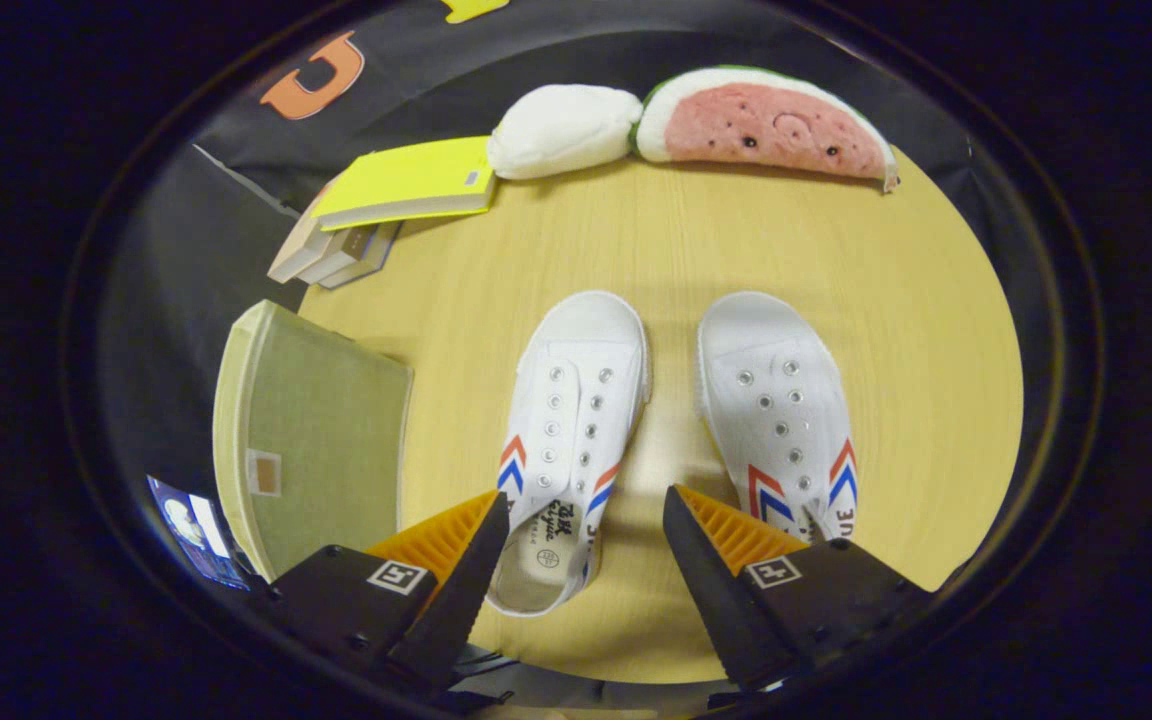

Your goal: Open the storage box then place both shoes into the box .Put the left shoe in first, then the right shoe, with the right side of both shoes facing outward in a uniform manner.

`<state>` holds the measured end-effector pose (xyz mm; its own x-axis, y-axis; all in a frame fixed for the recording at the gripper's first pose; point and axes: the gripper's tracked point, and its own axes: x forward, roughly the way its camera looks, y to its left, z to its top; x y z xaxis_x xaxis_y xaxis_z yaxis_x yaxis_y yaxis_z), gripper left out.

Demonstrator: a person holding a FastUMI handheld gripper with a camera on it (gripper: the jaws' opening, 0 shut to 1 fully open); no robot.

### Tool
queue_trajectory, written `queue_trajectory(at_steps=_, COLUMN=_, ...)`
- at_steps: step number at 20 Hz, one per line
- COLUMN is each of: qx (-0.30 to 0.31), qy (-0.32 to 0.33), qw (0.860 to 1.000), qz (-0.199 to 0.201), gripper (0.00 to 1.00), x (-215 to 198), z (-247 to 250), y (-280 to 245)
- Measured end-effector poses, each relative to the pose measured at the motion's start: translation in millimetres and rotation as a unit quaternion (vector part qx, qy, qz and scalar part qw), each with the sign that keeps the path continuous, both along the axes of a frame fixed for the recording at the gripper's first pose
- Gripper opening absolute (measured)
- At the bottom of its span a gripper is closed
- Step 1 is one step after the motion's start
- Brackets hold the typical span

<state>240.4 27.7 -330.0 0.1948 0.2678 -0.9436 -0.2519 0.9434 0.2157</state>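
I am holding the gripper (586,540) wide open, gripping nothing, above the 2 shoes. The left shoe (566,440) is lying between the fingers, toe at 12 o'clock. The right shoe (781,420) is at 1 o'clock. The box (321,430) is sitting shut at 9 o'clock, so I think opening comes first.

White shoes (576,420) with red-and-blue chevrons on pale yellow wood-grain table (916,330); at twelve o'clock pink-and-green watermelon plush (766,125); at ten, yellow-covered book (411,180).
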Motion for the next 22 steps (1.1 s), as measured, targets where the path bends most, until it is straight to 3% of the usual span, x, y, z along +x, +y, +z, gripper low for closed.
queue_trajectory(at_steps=1, qx=-0.003, qy=0.018, qw=1.0, qz=-0.001, gripper=0.99, x=0.6, z=-9.4, y=0.8)
queue_trajectory(at_steps=5, qx=-0.027, qy=0.102, qw=0.994, qz=-0.004, gripper=0.7, x=-7.9, z=-36.2, y=-4.9)
queue_trajectory(at_steps=6, qx=-0.019, qy=0.107, qw=0.994, qz=-0.004, gripper=0.59, x=-8.3, z=-36.6, y=-1.7)
queue_trajectory(at_steps=9, qx=-0.013, qy=0.081, qw=0.997, qz=0.013, gripper=0.13, x=-7.9, z=-37.2, y=6.3)
queue_trajectory(at_steps=13, qx=0.005, qy=0.076, qw=0.997, qz=-0.013, gripper=0.06, x=-12.5, z=-29.0, y=4.3)
queue_trajectory(at_steps=16, qx=0.029, qy=0.06, qw=0.997, qz=-0.046, gripper=0.06, x=-20.9, z=-3.9, y=9.4)
queue_trajectory(at_steps=22, qx=0.056, qy=0.003, qw=0.996, qz=-0.069, gripper=0.06, x=-52.1, z=50.9, y=22.7)
